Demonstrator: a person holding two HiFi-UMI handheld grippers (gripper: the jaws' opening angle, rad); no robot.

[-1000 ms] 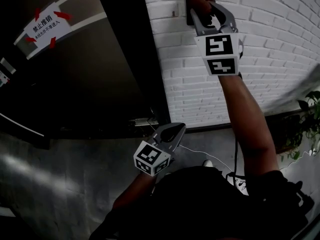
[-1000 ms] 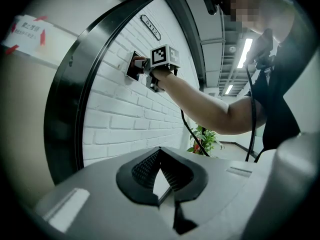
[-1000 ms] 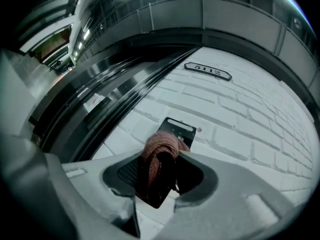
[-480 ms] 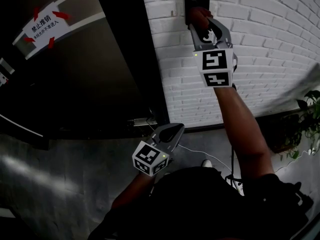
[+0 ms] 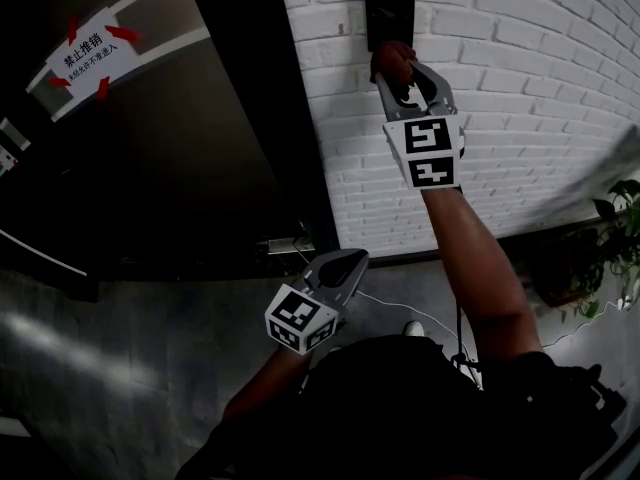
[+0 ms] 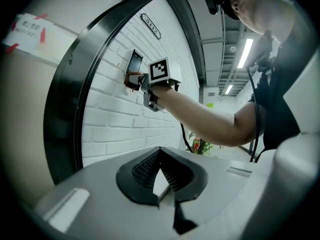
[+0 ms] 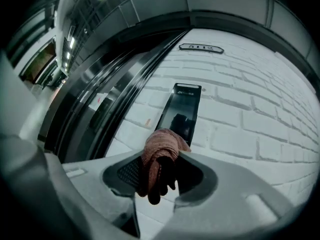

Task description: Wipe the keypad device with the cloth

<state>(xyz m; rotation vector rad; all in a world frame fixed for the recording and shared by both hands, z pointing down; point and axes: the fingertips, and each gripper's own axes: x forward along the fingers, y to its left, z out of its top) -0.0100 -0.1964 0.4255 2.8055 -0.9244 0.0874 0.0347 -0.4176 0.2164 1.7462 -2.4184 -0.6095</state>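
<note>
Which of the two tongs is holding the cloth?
The right tongs, raised at the black wall keypad, grip the reddish cloth; the left tongs hang low, empty.

On the white brick wall point(image 6: 115, 121), the right gripper point(image 6: 136, 80) holds a red cloth point(image 6: 130, 81) at the foot of the dark keypad device point(image 6: 134, 62) (a slim upright panel). Nearer, the left gripper point(image 6: 160, 152) is empty, its black jaws tip to tip.
</note>
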